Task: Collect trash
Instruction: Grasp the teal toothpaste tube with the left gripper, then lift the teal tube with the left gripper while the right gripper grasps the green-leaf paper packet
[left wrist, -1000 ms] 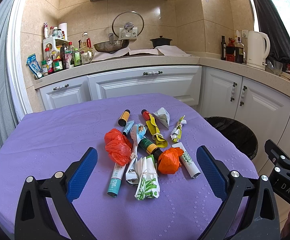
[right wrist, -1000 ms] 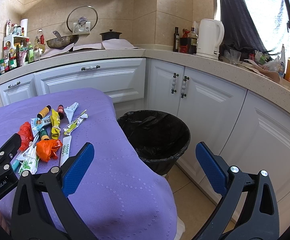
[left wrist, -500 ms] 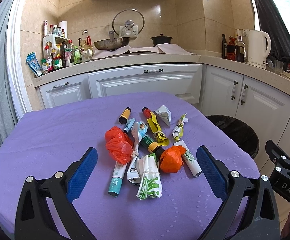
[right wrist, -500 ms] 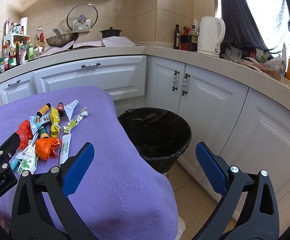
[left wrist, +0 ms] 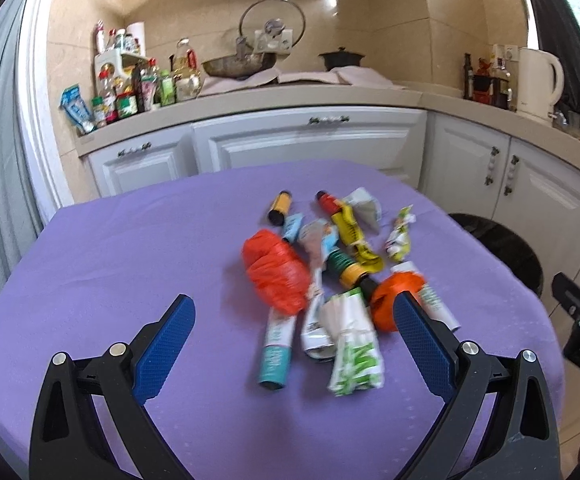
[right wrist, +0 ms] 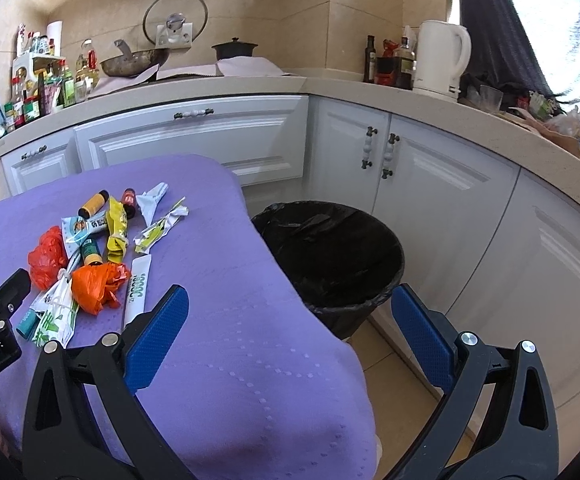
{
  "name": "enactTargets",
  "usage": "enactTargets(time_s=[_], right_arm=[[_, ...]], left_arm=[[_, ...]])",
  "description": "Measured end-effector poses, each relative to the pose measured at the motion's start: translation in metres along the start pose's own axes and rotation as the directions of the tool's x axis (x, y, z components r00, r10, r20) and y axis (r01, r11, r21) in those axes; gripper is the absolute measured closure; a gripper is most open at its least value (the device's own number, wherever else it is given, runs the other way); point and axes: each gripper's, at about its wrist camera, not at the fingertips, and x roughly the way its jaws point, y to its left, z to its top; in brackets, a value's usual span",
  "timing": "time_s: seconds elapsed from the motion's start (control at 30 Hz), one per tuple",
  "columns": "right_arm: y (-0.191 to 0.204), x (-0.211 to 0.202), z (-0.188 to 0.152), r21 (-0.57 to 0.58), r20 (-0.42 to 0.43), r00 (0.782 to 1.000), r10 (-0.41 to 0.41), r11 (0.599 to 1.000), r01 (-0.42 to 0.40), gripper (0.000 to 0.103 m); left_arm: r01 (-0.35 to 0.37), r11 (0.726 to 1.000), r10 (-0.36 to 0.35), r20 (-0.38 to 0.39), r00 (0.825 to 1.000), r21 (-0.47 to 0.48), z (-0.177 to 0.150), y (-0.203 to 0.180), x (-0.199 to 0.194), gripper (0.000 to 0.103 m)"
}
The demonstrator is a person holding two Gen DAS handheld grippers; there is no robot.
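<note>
The desk, covered in purple cloth, carries one loose cluster of trash toward its right half, well in from the near edge and short of the far edge. The left half of the cloth is bare, as is the wide strip along the near edge and the right near corner seen from the right wrist. Off the right edge, on the floor close to the cloth's overhang, stands one black-lined bin, open at the top, in front of the white cabinet doors.

Counted in the cluster: two crumpled orange-red plastic bags, one nearer the left of the pile and one nearer the right; two small bottles at the far side, one with a yellow label and one red-topped; a third, green-and-yellow bottle in the middle; one teal tube and one white tube with green print at the near side; one green-and-white wrapper; one yellow wrapper. The smaller paper scraps are too blurred to count.

The left tool is released, its blue pads spread wide above the cloth on the near side of the pile, touching nothing. The right tool is likewise released and empty, over the right near corner of the desk, between pile and bin.
</note>
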Motion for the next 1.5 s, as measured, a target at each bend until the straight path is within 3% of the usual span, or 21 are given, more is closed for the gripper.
enactTargets(time_s=[0.53, 0.6, 0.63, 0.9, 1.0, 1.07, 1.13, 1.17, 1.5], right_arm=[[0.024, 0.028, -0.003, -0.035, -0.06, 0.997, 0.042, 0.998, -0.044, 0.004], [0.025, 0.03, -0.003, -0.036, -0.069, 0.997, 0.044, 0.998, -0.046, 0.004], [0.026, 0.032, -0.003, -0.038, -0.072, 0.996, 0.045, 0.998, -0.048, 0.004], [0.032, 0.036, -0.006, -0.045, -0.088, 0.995, 0.054, 0.997, -0.058, 0.004], [0.035, 0.036, -0.008, -0.05, -0.093, 0.994, 0.057, 0.997, -0.062, 0.004], [0.036, 0.037, -0.007, -0.053, -0.096, 0.994, 0.059, 0.997, -0.064, 0.004], [0.037, 0.036, -0.007, -0.053, -0.096, 0.993, 0.061, 0.996, -0.066, 0.004], [0.038, 0.037, -0.007, -0.054, -0.096, 0.993, 0.063, 0.996, -0.068, 0.004], [0.055, 0.028, -0.009, -0.084, -0.087, 0.991, 0.103, 0.99, -0.11, 0.006]], left_arm=[[0.002, 1.0, -0.003, -0.098, 0.995, -0.002, -0.012, 0.029, 0.026, 0.009], [0.009, 1.0, -0.009, -0.11, 0.994, 0.0, -0.014, 0.03, 0.028, 0.019], [0.018, 1.0, -0.018, -0.123, 0.992, 0.003, -0.015, 0.03, 0.03, 0.032], [0.048, 0.999, -0.047, -0.163, 0.986, 0.003, -0.022, 0.032, 0.036, 0.035], [0.068, 0.998, -0.066, -0.176, 0.982, 0.002, -0.023, 0.032, 0.041, 0.045], [0.089, 0.996, -0.085, -0.2, 0.976, 0.008, -0.025, 0.03, 0.046, 0.063], [0.095, 0.995, -0.09, -0.201, 0.976, 0.015, -0.026, 0.03, 0.047, 0.074], [0.102, 0.995, -0.097, -0.199, 0.975, 0.014, -0.026, 0.029, 0.046, 0.085], [0.105, 0.994, -0.103, -0.179, 0.978, 0.003, -0.025, 0.045, 0.033, 0.093]])
